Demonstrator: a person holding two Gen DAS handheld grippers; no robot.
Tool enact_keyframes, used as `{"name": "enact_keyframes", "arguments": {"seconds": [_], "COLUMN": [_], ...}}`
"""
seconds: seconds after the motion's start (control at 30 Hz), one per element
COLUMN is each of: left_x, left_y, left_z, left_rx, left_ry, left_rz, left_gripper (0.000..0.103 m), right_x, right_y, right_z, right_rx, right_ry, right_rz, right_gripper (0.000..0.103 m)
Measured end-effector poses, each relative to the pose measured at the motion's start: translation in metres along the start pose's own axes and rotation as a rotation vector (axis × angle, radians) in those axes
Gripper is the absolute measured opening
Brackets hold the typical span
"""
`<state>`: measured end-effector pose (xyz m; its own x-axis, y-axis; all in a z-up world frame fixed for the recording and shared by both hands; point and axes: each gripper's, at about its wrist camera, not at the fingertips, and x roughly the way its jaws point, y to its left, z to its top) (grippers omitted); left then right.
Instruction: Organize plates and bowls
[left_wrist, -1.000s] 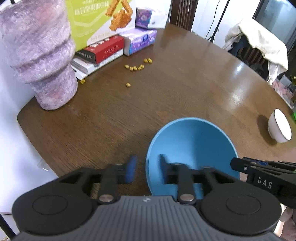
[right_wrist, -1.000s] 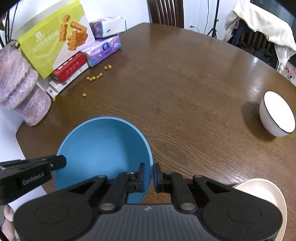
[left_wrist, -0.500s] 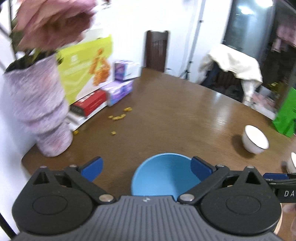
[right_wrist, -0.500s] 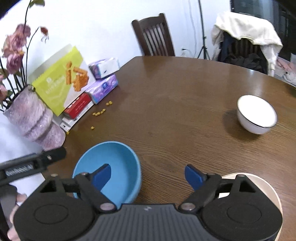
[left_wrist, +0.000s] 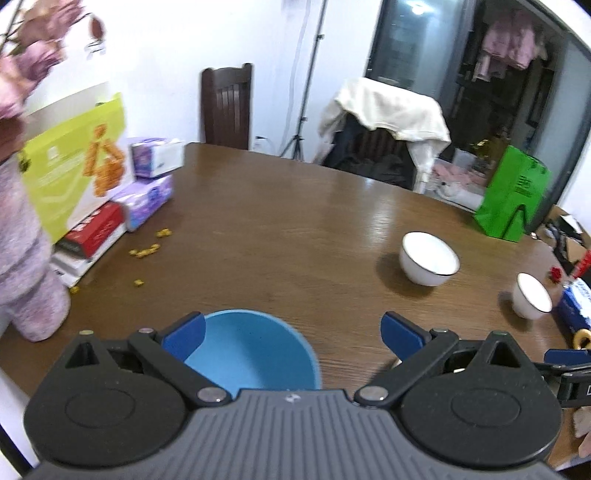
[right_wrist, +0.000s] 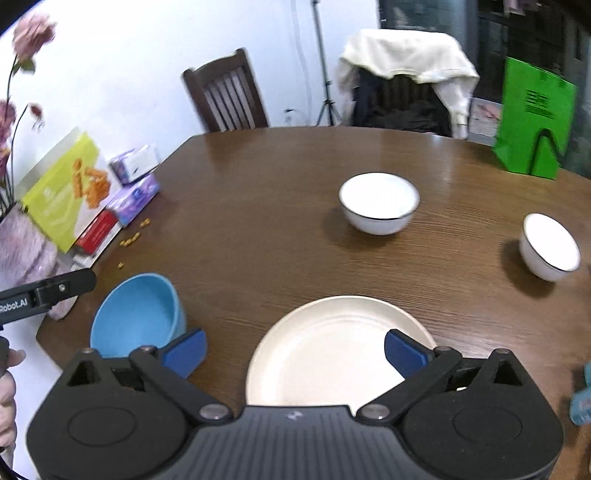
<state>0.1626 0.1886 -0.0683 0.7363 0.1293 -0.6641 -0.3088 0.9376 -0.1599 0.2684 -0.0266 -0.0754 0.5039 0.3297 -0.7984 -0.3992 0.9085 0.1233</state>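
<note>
Both grippers hanging wide apart, gripping nothing: left gripper (left_wrist: 291, 332) over blue bowl (left_wrist: 251, 350) (lower centre), right gripper (right_wrist: 293, 349), jaws still opening, over cream plate (right_wrist: 332, 350).

1. Round brown wooden table (right_wrist: 266, 206), glossy.
2. White wall (right_wrist: 147, 55) behind it.
3. Dark slatted wooden chair (right_wrist: 225, 98) at the far edge.
4. Second chair draped with a cream cloth (right_wrist: 406, 55).
5. Dark window (left_wrist: 406, 40) beyond.
</note>
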Motion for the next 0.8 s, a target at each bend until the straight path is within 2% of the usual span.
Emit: {"name": "enact_keyframes", "arguments": {"seconds": [0.37,0.8], "left_x": [0.010,0.010], "left_y": [-0.051,-0.087], "left_z": [0.008,0.016], "left_rx": [0.076,0.109], "left_ry": [0.013,-0.006], "left_rz": [-0.129,-0.180], "left_gripper": [0.103,0.103], "right_x": [-0.024,-0.047], "right_y": [-0.045,-0.075], "right_z": [-0.020,-0.028], "right_rx": [0.101,0.200], "right_ry": [-0.010,-0.049], "right_rz": [-0.131,-0.147], "right_gripper": [0.103,0.103]}}
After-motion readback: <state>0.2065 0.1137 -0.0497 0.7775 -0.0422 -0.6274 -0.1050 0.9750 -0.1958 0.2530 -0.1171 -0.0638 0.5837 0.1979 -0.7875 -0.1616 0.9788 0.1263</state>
